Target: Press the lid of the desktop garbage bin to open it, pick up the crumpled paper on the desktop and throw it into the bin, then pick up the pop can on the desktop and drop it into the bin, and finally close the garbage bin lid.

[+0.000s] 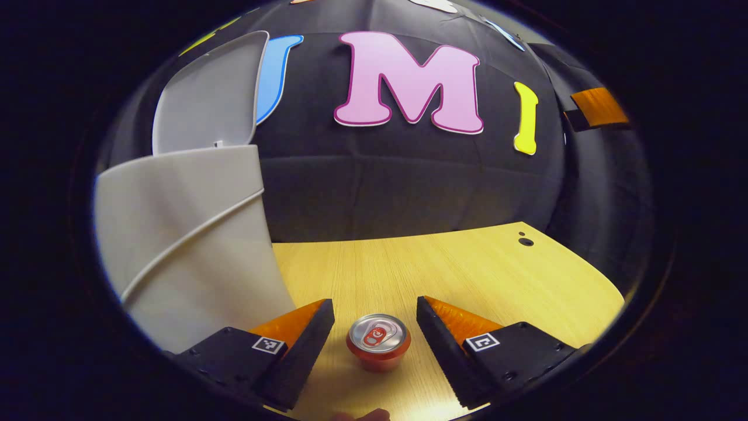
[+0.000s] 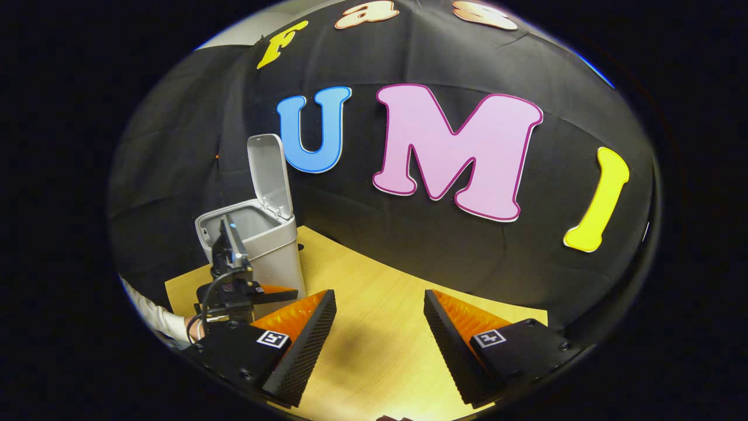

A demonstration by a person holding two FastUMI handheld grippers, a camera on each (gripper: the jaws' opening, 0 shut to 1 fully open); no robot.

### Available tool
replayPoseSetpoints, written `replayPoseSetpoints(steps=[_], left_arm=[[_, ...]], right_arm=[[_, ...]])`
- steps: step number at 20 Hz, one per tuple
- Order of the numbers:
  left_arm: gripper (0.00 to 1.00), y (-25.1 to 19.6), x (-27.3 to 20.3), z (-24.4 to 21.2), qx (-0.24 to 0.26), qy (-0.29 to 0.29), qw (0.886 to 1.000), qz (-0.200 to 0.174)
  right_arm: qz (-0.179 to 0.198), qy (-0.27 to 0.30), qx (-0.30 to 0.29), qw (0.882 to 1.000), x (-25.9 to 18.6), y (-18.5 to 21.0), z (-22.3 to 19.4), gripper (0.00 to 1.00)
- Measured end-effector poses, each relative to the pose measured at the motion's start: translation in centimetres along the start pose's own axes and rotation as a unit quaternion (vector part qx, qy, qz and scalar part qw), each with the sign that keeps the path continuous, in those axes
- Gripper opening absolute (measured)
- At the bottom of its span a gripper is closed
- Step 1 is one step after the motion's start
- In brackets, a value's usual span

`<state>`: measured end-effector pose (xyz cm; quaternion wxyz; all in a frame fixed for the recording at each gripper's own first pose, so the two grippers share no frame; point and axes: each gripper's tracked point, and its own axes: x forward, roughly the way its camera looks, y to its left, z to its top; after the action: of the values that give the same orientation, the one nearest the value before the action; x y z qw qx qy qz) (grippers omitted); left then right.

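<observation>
Left gripper: fingers spread wide, hovering over the can with one finger on each side, neither touching it. Can: upright on the desk, just beside the bin. Bin: lid raised (standing near vertical behind the opening); seen in the right gripper view at far left of the desk. Right gripper: fingers apart, holding nothing, above bare desk well away from the bin.

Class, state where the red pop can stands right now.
In the left gripper view, the red aluminium pop can stands upright on the pale wooden desktop, between the open left claw fingers, right of the grey plastic bin.
</observation>
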<state>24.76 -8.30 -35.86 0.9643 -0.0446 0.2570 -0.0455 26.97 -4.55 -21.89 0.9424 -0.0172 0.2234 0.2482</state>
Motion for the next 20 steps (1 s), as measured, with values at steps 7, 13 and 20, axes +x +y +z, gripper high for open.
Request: replayPoseSetpoints(steps=[7,13,20], left_arm=[[0.98,-0.4,2.0,-5.3,-0.016,0.071,0.997,-0.003],[0.89,-0.5,1.9,-6.5,-0.002,0.102,0.995,-0.006],[0.86,-2.7,-2.9,0.4,0.005,0.046,0.998,-0.041]], right_arm=[[-0.007,0.031,0.018,0.999,1.0,-1.5,-2.7,0.98],[-0.019,0.039,0.029,0.999,0.8,-2.1,-3.3,0.98],[-0.033,0.028,0.036,0.998,-0.2,-1.3,-2.3,0.98]])
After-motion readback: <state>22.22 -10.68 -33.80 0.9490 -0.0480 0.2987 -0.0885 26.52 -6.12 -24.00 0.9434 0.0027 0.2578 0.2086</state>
